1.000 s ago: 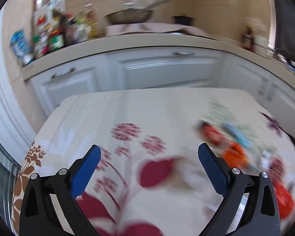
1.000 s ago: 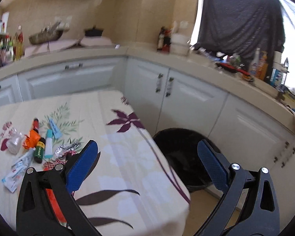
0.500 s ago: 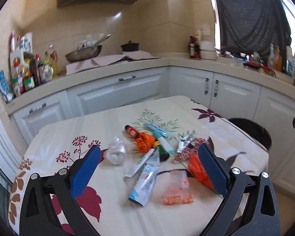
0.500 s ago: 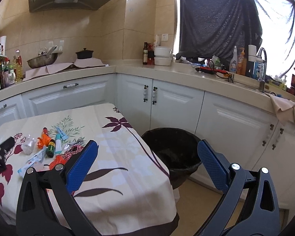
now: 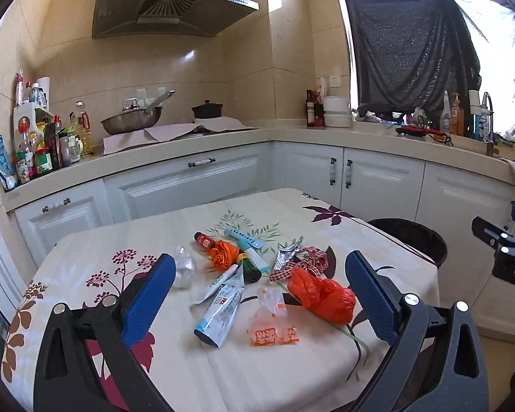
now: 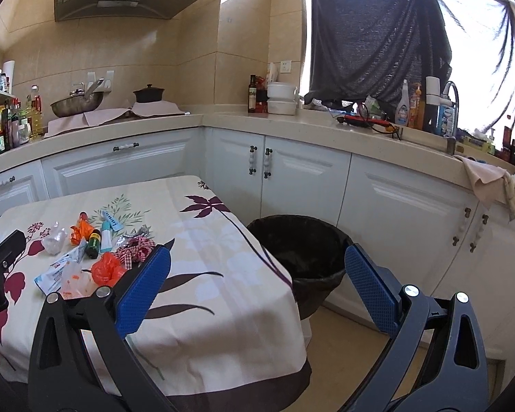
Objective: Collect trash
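Orange plastic bag (image 5: 321, 297), knotted and crumpled, lies nearest my left tool (image 5: 257, 305) on the flowered cloth of the bench (image 5: 127, 240). Soft, light, likely slippery; I judge the bunched knot the best place to pinch, since loose film would slide out.

Rest of the litter sits in one cluster mid-bench:
- flattened white-and-blue tube (image 5: 219, 312), limp, take it across the flat middle
- small clear packet with orange print (image 5: 273, 322), thin, probably hard to lift off the cloth
- dark green bottle (image 5: 249, 269), stiff and round, may roll
- crumpled foil (image 5: 285, 255) beside a red checked ribbon (image 5: 309, 261)
- clear plastic wad (image 5: 183, 267) at the left edge of the pile
- second orange wrapper (image 5: 219, 254) and a blue-capped tube (image 5: 243, 238) behind

Left tool: spread wide, empty, raised above the bench and facing the pile.

Right tool (image 6: 257, 292): also spread wide, empty, off the bench's corner, facing the black bin (image 6: 298, 250) on the floor. Bin stands just beside the bench, lined with a dark bag, mouth clear.

Nothing collected yet, by my reading.
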Demonstrator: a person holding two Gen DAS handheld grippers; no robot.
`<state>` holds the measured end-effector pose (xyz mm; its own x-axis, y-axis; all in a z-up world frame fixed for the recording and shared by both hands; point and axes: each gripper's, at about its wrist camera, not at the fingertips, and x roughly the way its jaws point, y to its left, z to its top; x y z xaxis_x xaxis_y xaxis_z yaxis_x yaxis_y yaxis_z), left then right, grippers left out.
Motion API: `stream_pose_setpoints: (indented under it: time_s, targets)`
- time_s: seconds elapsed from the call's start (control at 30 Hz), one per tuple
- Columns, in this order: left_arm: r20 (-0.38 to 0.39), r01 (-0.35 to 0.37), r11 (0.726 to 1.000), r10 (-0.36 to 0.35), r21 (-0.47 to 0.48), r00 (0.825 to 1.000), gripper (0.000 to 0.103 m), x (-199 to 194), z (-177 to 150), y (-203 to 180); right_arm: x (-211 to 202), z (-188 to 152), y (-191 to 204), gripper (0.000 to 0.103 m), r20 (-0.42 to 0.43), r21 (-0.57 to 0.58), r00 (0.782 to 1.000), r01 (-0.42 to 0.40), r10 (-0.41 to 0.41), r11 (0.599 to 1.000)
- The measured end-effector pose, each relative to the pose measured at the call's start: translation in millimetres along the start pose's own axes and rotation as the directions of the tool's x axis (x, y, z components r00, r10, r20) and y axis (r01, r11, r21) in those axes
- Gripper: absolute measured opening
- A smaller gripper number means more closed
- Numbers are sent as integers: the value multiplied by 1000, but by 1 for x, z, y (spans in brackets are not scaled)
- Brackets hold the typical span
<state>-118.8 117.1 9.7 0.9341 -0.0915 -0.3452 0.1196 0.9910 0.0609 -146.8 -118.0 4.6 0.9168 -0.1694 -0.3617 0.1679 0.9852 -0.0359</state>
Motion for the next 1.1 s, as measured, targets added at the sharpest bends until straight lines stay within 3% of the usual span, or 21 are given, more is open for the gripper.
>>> stream_pose_setpoints:
  time_s: [0.33, 0.67, 1.1]
  targets:
    - [32, -13, 1000, 13, 0, 999, 96, -16, 0, 6, -30, -8, 8, 99, 78, 24, 997, 4, -6, 1000]
    - [36, -35, 999, 36, -24, 999, 96, -20, -2, 16, -41, -12, 18, 99, 92, 13, 994, 59, -60, 998]
    - [41, -40, 999, 41, -26, 998, 96, -21, -3, 22, -44, -12, 22, 99, 95, 21, 994, 61, -63, 998]
